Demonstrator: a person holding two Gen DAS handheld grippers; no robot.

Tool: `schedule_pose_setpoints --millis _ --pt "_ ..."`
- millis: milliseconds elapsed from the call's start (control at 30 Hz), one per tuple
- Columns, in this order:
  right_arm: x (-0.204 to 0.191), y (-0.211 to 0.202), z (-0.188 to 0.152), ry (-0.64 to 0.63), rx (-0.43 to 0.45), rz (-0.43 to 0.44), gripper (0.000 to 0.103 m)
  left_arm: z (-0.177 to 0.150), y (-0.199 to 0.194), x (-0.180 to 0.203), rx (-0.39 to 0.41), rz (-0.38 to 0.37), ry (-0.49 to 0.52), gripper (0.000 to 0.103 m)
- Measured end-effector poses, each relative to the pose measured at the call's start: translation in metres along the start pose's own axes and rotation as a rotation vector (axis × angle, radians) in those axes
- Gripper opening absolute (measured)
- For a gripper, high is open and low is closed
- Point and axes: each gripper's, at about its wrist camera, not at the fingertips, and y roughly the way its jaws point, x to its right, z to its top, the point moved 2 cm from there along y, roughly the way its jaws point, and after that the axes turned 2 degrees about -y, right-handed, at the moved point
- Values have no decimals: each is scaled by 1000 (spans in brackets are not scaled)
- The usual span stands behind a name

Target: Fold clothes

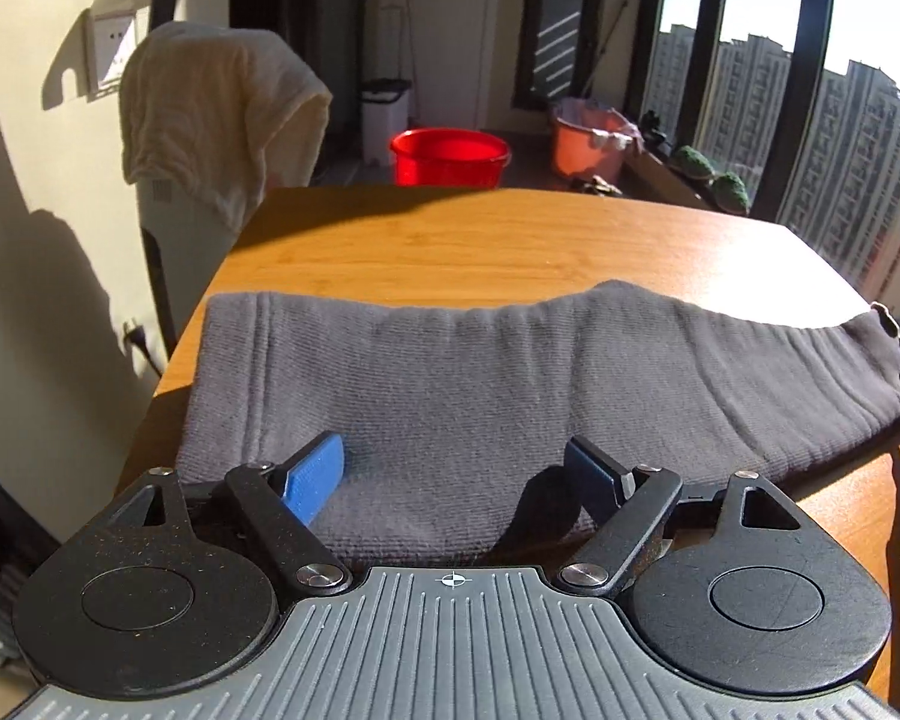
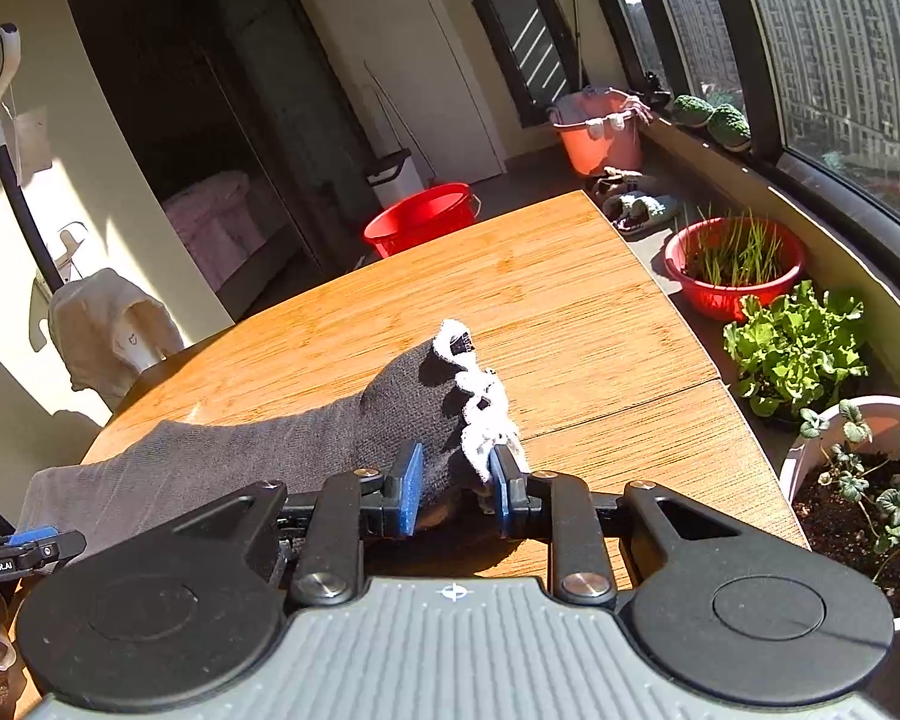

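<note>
Lying limp across the table [image 1: 510, 240], grey knit [image 1: 480, 372] is soft, light; left gripper [image 1: 456, 480] open above near hem, right gripper [image 2: 453, 495] part-closed around its trimmed end, contact unclear.

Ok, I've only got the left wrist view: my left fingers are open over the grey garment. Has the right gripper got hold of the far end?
Observer: Yes. In the right wrist view the right gripper is closed on a bunch of the grey garment at its end.
Operator: Is that end lying flat?
Observer: No. It stands up off the wooden table beyond the fingers, with white trim along its edge.
Operator: Anything close on that side?
Observer: Potted plants sit on the floor past the table's right edge.
</note>
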Motion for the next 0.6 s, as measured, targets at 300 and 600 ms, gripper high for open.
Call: schedule_pose_setpoints --millis 300,600 --pt "5 -21 -16 60 29 -21 39 11 -31 58 98 -171 13 97" --pt "24 -45 -28 149 46 7 41 -7 14 188 2 -362 153 100"
